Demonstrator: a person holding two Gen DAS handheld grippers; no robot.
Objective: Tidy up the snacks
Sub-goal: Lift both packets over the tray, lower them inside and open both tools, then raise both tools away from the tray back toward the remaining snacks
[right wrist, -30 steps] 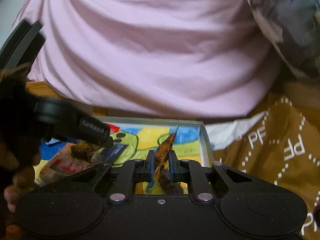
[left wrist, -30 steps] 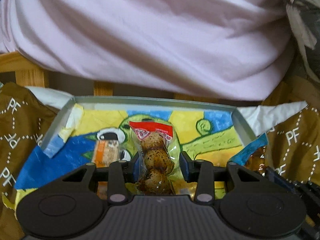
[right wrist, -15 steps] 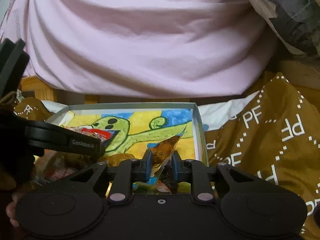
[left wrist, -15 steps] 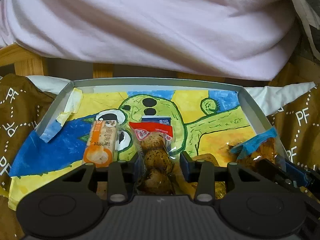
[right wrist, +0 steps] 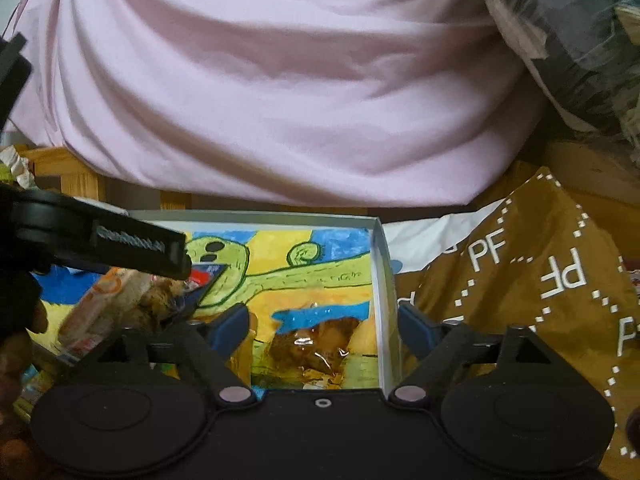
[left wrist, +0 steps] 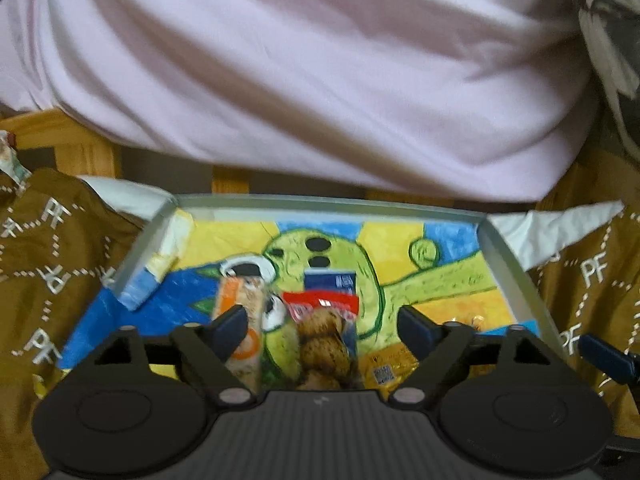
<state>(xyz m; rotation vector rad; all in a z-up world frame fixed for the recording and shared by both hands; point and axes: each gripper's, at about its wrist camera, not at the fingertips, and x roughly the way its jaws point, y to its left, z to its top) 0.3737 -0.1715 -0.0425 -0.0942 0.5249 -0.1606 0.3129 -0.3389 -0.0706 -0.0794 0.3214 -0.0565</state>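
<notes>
A shallow grey box [left wrist: 320, 202] lined with a green, yellow and blue drawing lies in front of me. My left gripper [left wrist: 322, 320] is open over it. Between its fingers, loose on the drawing, lies a clear pack of brown balls [left wrist: 324, 344] with a red top. An orange pack [left wrist: 240, 292] lies to its left, a small blue pack [left wrist: 330, 280] behind it and a yellow pack [left wrist: 384, 364] to its right. My right gripper [right wrist: 324, 322] is open too, its jaws astride the box's right wall [right wrist: 382, 280]. A clear packet of brown snack [right wrist: 316, 344] with a blue edge lies free below it.
A brown cloth printed with PF [right wrist: 540, 280] surrounds the box. A person's pink shirt [left wrist: 320, 80] fills the space behind it, over a wooden frame [left wrist: 60, 140]. The left tool's black casing [right wrist: 120, 240] crosses the right wrist view on the left.
Both grippers went from shut to open. The pack of brown balls and the blue-edged packet left their grip and now lie in the box.
</notes>
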